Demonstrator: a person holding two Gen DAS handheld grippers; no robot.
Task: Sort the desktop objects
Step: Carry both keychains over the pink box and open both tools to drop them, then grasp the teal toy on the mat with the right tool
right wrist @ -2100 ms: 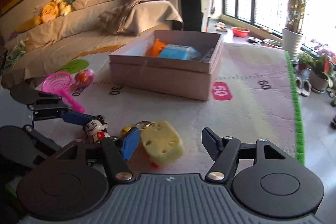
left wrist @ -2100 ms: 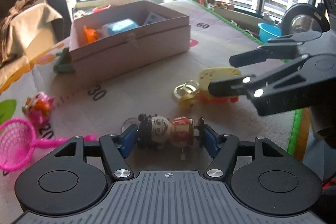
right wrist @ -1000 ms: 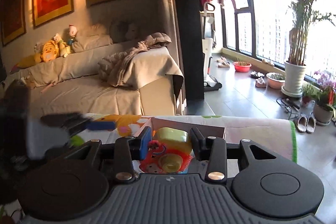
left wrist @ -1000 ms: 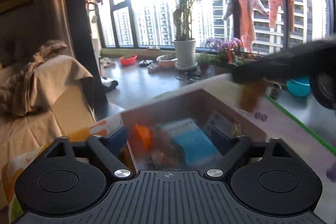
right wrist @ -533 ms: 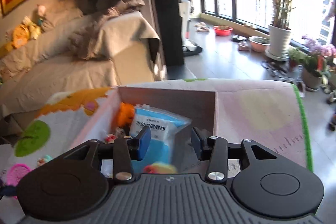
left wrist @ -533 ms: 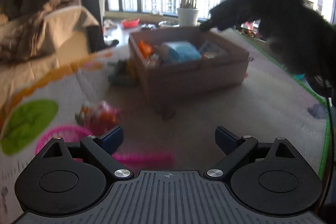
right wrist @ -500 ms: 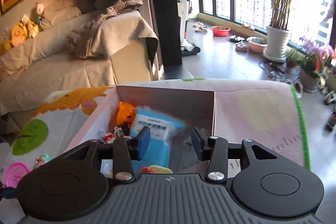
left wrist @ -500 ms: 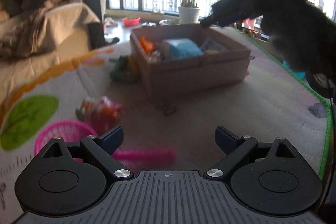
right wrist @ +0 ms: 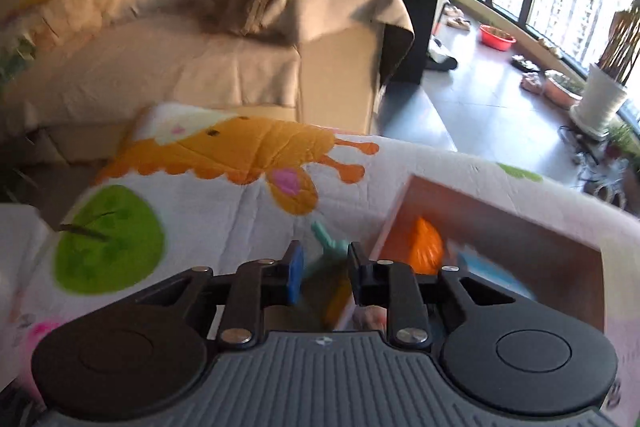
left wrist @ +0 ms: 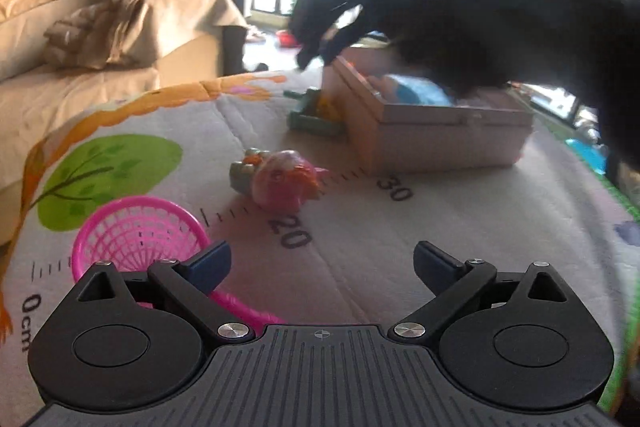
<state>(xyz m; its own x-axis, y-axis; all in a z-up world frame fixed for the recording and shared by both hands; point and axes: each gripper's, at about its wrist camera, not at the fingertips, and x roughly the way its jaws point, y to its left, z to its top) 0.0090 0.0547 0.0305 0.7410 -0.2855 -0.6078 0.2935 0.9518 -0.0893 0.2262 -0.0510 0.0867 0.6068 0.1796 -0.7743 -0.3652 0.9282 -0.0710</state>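
A pink cardboard box (left wrist: 436, 131) holds a blue packet (left wrist: 416, 93) and an orange toy (right wrist: 426, 247). A green toy (left wrist: 314, 115) lies against the box's left side; in the right wrist view it (right wrist: 330, 241) sits just beyond my right gripper (right wrist: 322, 267), which is open and empty above it. A pink pig toy (left wrist: 280, 179) and a pink plastic net scoop (left wrist: 138, 239) lie on the mat. My left gripper (left wrist: 322, 265) is open and empty, low over the mat near the scoop.
The patterned play mat (left wrist: 160, 131) carries a printed ruler. A beige sofa (right wrist: 200, 67) stands beyond the mat's far edge. The right gripper's dark body (left wrist: 460, 15) reaches over the box in the left wrist view.
The doll and the yellow toy were carried to the box and released. The left gripper has swung down and left towards the scoop and pig. The right gripper has shifted left from the box to above the green toy.
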